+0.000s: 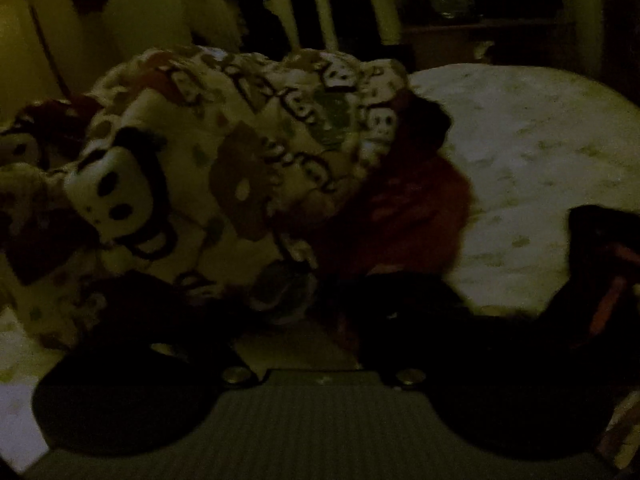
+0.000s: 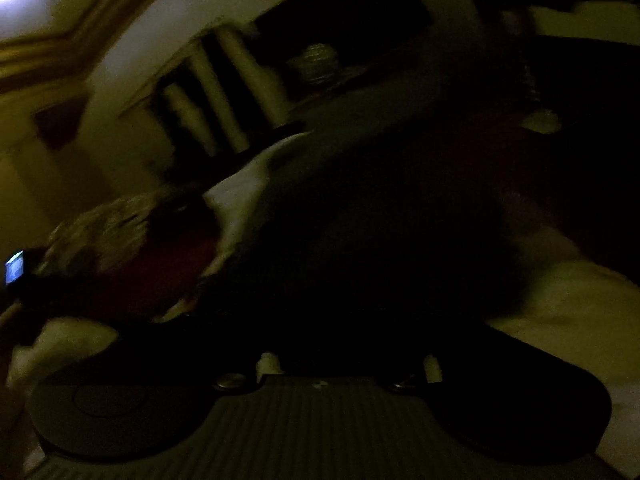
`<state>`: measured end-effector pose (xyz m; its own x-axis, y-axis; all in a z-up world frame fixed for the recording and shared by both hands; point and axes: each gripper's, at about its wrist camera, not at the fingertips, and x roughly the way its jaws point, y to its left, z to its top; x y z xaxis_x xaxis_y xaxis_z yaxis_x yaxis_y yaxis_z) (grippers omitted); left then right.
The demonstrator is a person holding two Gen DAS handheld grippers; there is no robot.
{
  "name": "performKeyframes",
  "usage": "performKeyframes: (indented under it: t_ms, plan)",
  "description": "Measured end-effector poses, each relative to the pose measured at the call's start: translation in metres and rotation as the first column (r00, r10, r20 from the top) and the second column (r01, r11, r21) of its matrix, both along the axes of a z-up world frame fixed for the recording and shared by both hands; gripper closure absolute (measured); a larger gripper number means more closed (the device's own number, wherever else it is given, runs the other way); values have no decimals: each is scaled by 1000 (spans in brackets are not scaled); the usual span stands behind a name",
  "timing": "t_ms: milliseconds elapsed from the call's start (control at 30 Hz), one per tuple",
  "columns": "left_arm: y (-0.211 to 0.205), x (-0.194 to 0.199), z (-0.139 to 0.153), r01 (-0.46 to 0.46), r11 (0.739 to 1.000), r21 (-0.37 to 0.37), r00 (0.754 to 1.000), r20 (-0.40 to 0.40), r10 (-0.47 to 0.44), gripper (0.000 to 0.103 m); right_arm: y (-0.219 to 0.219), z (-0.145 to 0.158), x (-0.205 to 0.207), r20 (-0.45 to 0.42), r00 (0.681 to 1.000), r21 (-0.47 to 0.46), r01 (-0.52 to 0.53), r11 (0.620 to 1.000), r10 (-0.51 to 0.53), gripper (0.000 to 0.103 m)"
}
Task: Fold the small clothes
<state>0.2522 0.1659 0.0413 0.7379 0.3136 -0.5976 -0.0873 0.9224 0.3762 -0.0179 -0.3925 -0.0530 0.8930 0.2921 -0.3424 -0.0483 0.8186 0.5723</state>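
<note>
My view is dim and blurred, so I read it with care. Nearest in the left wrist view, the left gripper (image 1: pixel 320 320) has its jaws spread wide with nothing pinched between them; its fingers are dark shapes at the lower left and lower right of the frame. Just beyond, at the middle left, lies the patterned garment (image 1: pixel 224 168), bunched and rumpled, not folded, with a red cloth (image 1: pixel 400 216) beside it at the centre. Both rest on a pale bed sheet (image 1: pixel 540 152) that fills the right of the frame. In the right wrist view, the right gripper (image 2: pixel 340 344) faces a large dark cloth (image 2: pixel 380 220) at the centre; I cannot tell whether it pinches anything. I judge the folding barely begun: no neat fold shows on any of the 2 garments.
</note>
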Motion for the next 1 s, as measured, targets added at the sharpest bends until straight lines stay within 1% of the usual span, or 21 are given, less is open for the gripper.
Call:
performKeyframes:
  t_ms: [33, 67, 133, 200, 233, 267, 367, 433, 467, 533, 567, 633, 700, 767, 800, 833, 867, 900, 933, 967, 1000]
  plan:
    - [-1, -4, -2, -2, 1000, 10, 1000, 4, 2, 0, 14, 7, 5, 25, 999, -14, -41, 999, 42, 14]
    - [-1, -10, -2, 10, 1000, 6, 1000, -7, -10, 0, 26, 14, 11, 45, 996, -18, -82, 996, 83, 5]
    - [-1, -23, -4, 37, 998, -41, 999, -36, -39, 0, 54, 26, 25, 62, 981, -11, -182, 983, 182, 1]
    - [-5, -43, -7, 92, 988, -122, 993, -62, -100, 0, 77, 27, 44, 47, 955, 33, -294, 955, 292, 0]
    - [-9, -53, -9, 135, 975, -177, 986, -76, -150, 0, 89, 24, 54, 39, 939, 56, -343, 938, 341, 0]
    - [-16, -66, -13, 188, 952, -241, 972, -96, -216, 0, 100, 21, 63, 27, 928, 71, -373, 925, 372, 0]
    - [-39, -104, -37, 293, 879, -377, 909, -176, -379, 0, 131, -1, 89, -87, 894, 75, -433, 898, 439, 0]
    - [-50, -127, -58, 325, 869, -372, 872, -237, -427, 0, 147, -19, 103, -163, 870, 98, -456, 885, 466, 0]
    - [-56, -137, -71, 337, 879, -338, 861, -267, -433, 0, 152, -26, 108, -184, 859, 113, -463, 879, 477, 0]
    - [-64, -152, -92, 342, 911, -229, 863, -307, -401, 1, 165, -39, 114, -227, 833, 135, -486, 864, 504, 0]
    - [-67, -156, -101, 353, 917, -188, 864, -310, -396, 1, 173, -42, 113, -241, 832, 120, -485, 866, 500, 0]
    - [-69, -157, -110, 376, 904, -204, 853, -306, -424, 1, 186, -48, 108, -266, 827, 58, -499, 865, 495, 0]
    - [-73, -157, -114, 405, 884, -233, 836, -297, -461, 1, 193, -52, 105, -273, 821, 34, -512, 858, 501, 0]
    - [-79, -155, -119, 416, 880, -230, 837, -281, -469, 1, 203, -56, 109, -275, 817, 20, -523, 852, 507, 9]
    - [-82, -151, -124, 415, 880, -232, 838, -279, -468, 7, 207, -60, 111, -278, 819, 8, -521, 854, 502, 16]
    - [-83, -145, -128, 411, 879, -244, 839, -277, -469, 14, 211, -65, 115, -290, 819, -8, -519, 855, 495, 36]
    - [-84, -142, -133, 404, 877, -259, 841, -272, -468, 20, 213, -69, 117, -303, 821, -20, -513, 858, 484, 50]
    - [-85, -140, -137, 397, 872, -288, 839, -272, -472, 36, 215, -72, 118, -307, 822, -24, -510, 860, 480, 74]
    - [-85, -136, -143, 395, 861, -321, 830, -277, -484, 55, 215, -76, 119, -304, 822, -27, -513, 858, 482, 83]
    - [-87, -133, -146, 393, 852, -345, 820, -288, -495, 62, 215, -76, 120, -293, 827, -27, -508, 861, 479, 90]
    - [-89, -128, -151, 388, 850, -357, 817, -295, -496, 69, 213, -76, 120, -282, 831, -18, -504, 864, 479, 91]
